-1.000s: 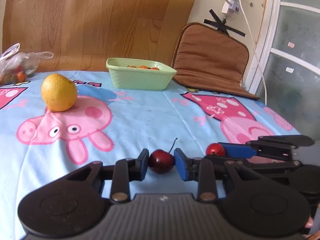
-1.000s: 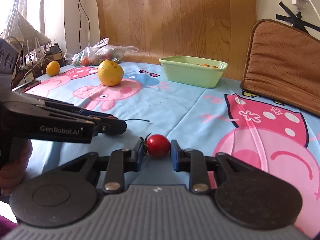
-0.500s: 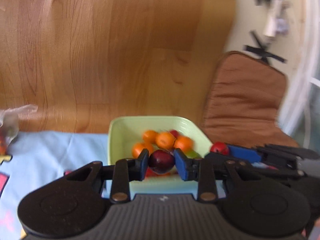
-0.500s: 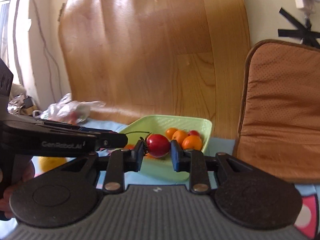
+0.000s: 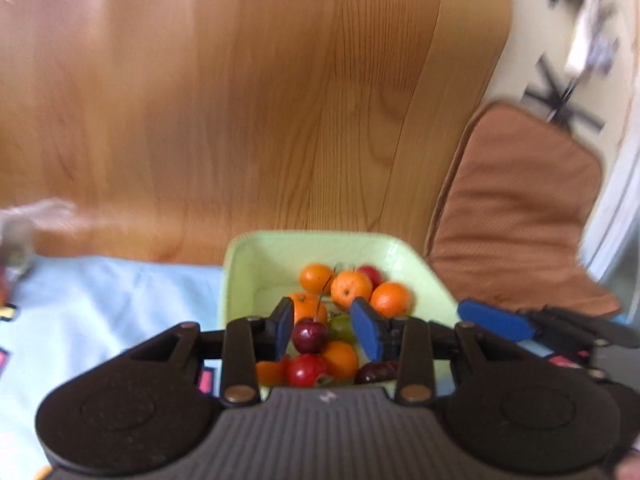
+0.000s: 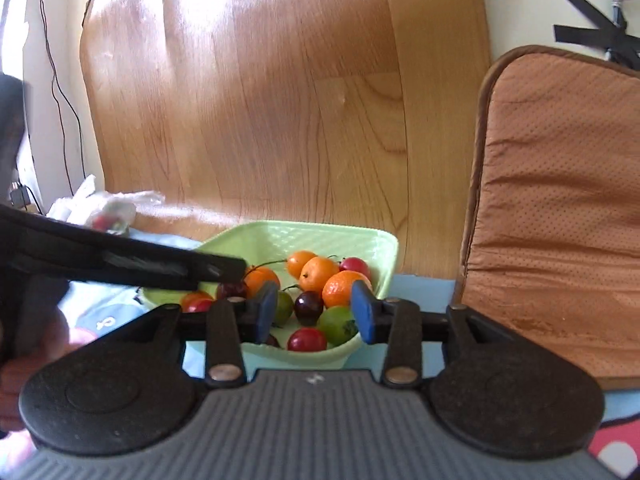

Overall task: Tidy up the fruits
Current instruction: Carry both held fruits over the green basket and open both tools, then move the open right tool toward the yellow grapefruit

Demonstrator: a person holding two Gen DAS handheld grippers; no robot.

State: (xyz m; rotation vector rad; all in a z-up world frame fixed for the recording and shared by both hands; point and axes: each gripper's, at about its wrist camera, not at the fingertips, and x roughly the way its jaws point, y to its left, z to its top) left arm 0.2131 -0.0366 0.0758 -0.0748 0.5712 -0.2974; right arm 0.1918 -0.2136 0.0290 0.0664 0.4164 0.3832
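A light green bowl holds several small oranges, cherries, red tomatoes and green fruits; it also shows in the right wrist view. My left gripper is open above the bowl, with a dark cherry just off its left pad, loose between the jaws. My right gripper is open above the bowl, with nothing between its pads. A red cherry tomato lies in the bowl below it. The left gripper's finger crosses the right wrist view from the left.
A wooden board stands behind the bowl. A brown cushion leans at the right. A plastic bag with fruit lies at the left on the blue cartoon tablecloth.
Both grippers carried their fruit from the tablecloth to above the bowl, then opened. The red tomato dropped into the bowl and the dark cherry came free of the left pads.
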